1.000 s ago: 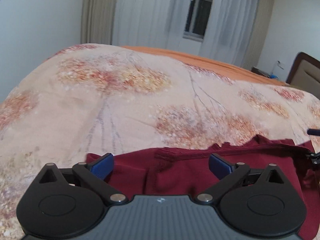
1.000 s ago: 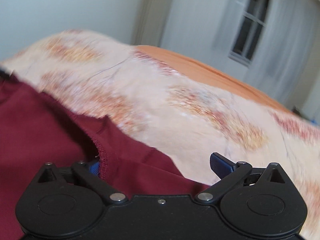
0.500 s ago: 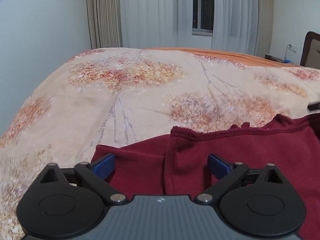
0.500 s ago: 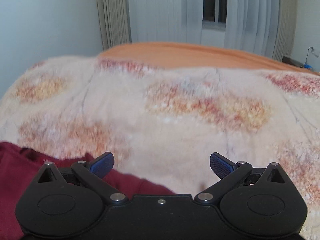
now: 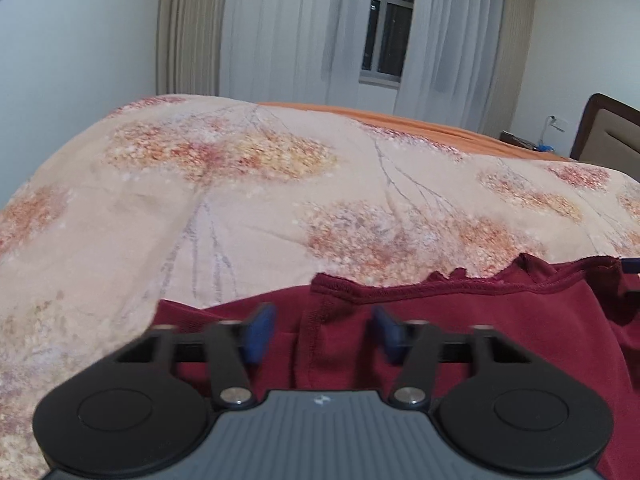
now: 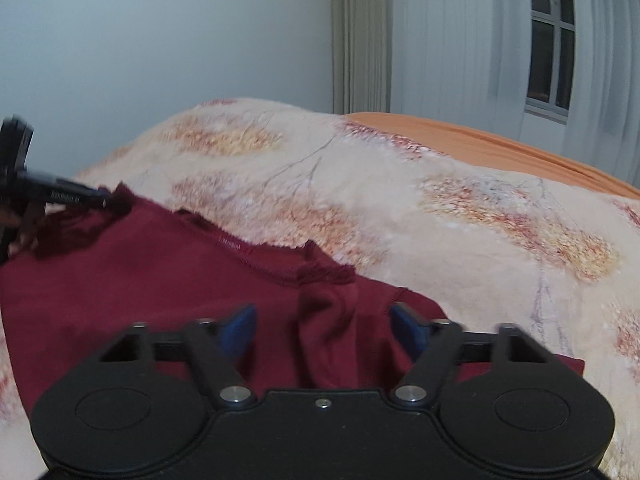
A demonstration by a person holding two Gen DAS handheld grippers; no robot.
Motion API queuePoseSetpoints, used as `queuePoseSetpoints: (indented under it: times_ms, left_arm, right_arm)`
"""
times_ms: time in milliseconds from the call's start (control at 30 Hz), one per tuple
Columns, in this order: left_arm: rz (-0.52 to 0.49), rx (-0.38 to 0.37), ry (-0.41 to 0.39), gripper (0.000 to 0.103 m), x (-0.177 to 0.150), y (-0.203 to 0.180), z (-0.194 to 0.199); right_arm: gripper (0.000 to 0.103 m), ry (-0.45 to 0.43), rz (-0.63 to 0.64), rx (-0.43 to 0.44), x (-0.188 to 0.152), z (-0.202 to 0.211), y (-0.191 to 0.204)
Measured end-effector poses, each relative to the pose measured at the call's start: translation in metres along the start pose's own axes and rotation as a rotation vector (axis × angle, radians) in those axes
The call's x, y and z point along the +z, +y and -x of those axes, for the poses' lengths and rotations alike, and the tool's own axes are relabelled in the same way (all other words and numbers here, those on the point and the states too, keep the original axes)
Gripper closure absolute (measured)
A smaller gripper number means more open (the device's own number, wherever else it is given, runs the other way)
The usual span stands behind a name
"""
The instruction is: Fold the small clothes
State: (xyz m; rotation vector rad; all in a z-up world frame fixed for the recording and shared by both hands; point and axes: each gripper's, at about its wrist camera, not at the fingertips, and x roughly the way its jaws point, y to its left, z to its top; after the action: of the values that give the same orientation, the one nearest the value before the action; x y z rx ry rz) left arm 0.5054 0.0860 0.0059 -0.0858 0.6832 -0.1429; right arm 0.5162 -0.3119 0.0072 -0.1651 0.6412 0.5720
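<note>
maroon cloth, a small garment (image 5: 460, 340), lies crumpled on the near part of the floral bedspread (image 5: 240, 208), its stitched hem running left to right just ahead of my fingers.

on the left, my left gripper (image 5: 323, 334) has just been closing; its jaws are now narrow, with a vertical seam fold of the garment between the blue pads. the pads are blurred, so i cannot tell whether they press the cloth yet. the bedspread is bare to the left and far beyond.

to the right, my right gripper (image 6: 323, 330) has also just been closing, its jaws about half way in, with a raised ridge of cloth between them and gaps visible on both sides, so nothing is pinched there yet. from that view the left tool shows at the far left edge of the garment.

to do this grab well, i judge both pinches should catch the same hem edge and every layer of it, not the bedspread beneath. i would finish closing fully on both sides before lifting, then raise the two hands evenly so the garment hangs flat for the fold.
</note>
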Motion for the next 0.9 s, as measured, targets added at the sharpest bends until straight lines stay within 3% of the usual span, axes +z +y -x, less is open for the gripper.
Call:
queuePoseSetpoints:
  times_ms: [33, 67, 200, 300, 533, 600, 633, 667, 700, 733, 767, 800, 867, 900]
  left_arm:
    - [0.000, -0.015, 0.013, 0.086, 0.001, -0.001, -0.002]
    - [-0.003, -0.015, 0.015, 0.095, 0.001, -0.004, -0.003]
    - [-0.011, 0.028, -0.041, 0.098, 0.005, -0.009, 0.003]
    - [0.042, 0.066, -0.073, 0.098, 0.010, -0.006, 0.002]
    - [0.110, 0.115, -0.022, 0.098, 0.003, 0.005, -0.030]
    - [0.117, 0.103, -0.018, 0.096, 0.001, 0.007, -0.031]
    - [0.118, 0.098, -0.016, 0.093, 0.002, 0.007, -0.030]
    - [0.119, 0.093, -0.017, 0.085, 0.002, 0.007, -0.026]
    - [0.121, 0.093, -0.015, 0.060, 0.003, 0.007, -0.023]
    - [0.123, 0.096, -0.021, 0.046, 0.003, 0.007, -0.018]
    - [0.126, 0.102, -0.048, 0.026, 0.004, 0.006, -0.010]
    - [0.128, 0.108, -0.085, 0.016, 0.003, 0.005, 0.000]
    - [0.135, 0.122, -0.130, 0.005, 0.002, 0.004, 0.016]
    - [0.140, 0.134, -0.138, 0.000, 0.001, 0.003, 0.024]
  right_arm:
    - [0.081, 0.005, 0.011, -0.009, 0.000, -0.003, 0.002]
    - [0.096, 0.006, 0.013, -0.028, 0.001, -0.006, 0.003]
    - [0.097, -0.031, -0.013, -0.136, 0.006, -0.010, -0.005]
    - [0.098, -0.050, -0.051, -0.207, 0.009, -0.016, -0.017]
    - [0.095, 0.003, -0.033, -0.294, -0.006, -0.047, -0.020]
    - [0.090, -0.003, -0.029, -0.301, -0.008, -0.046, -0.018]
    - [0.081, -0.012, -0.028, -0.305, -0.007, -0.043, -0.016]
    - [0.059, -0.020, -0.025, -0.312, -0.007, -0.040, -0.014]
    - [0.043, -0.029, -0.017, -0.330, -0.005, -0.034, -0.011]
    - [0.021, -0.046, -0.003, -0.348, -0.005, -0.029, -0.008]
    - [0.012, -0.072, 0.014, -0.359, -0.004, -0.022, -0.005]
    - [0.010, -0.096, 0.028, -0.370, -0.004, -0.015, -0.001]
    - [0.001, -0.121, 0.052, -0.401, -0.004, -0.003, 0.007]
    - [0.001, -0.129, 0.067, -0.417, -0.006, 0.003, 0.013]
